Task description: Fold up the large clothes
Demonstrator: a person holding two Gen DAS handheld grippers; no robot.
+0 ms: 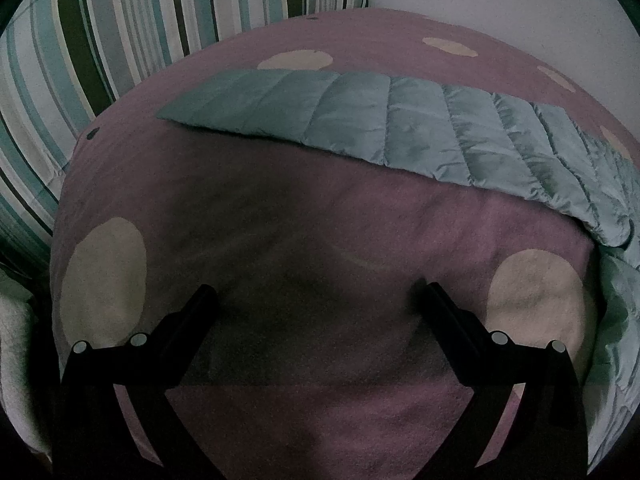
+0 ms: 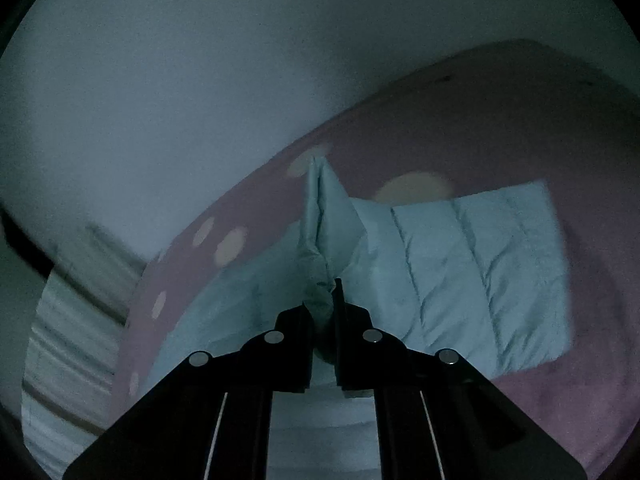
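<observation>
Black fingers of the left gripper (image 1: 316,292) fill the lower edge of the left wrist view, spread wide apart with nothing between them, poised over a pink blanket (image 1: 320,232) dotted with large cream circles. Past the fingertips the blanket is bare and partly in shadow. Farther on lies the jacket (image 1: 400,124) — pale blue-green, quilted in stitched panels — stretched flat as a long band across the blanket from centre left to the right edge, where it bunches into rumpled folds and runs down the right side of the view. Beyond it, at upper left, a striped cushion (image 1: 120,40) in teal, dark green and white stands against the blanket's far edge, and a plain pale wall (image 1: 500,0) rises at upper right. In the right wrist view, the right gripper (image 2: 326,292) is clenched on a bunch of the jacket (image 2: 460,264), its fingers nearly together with the fabric pinched between them. From that pinch a fold of cloth rises to a peaked ridge just ahead — the rest of the quilted piece lies flat on the blanket (image 2: 580,380) to the right. Behind, the pale wall (image 2: 200,80) fills the upper half, dim and slightly blurred.
</observation>
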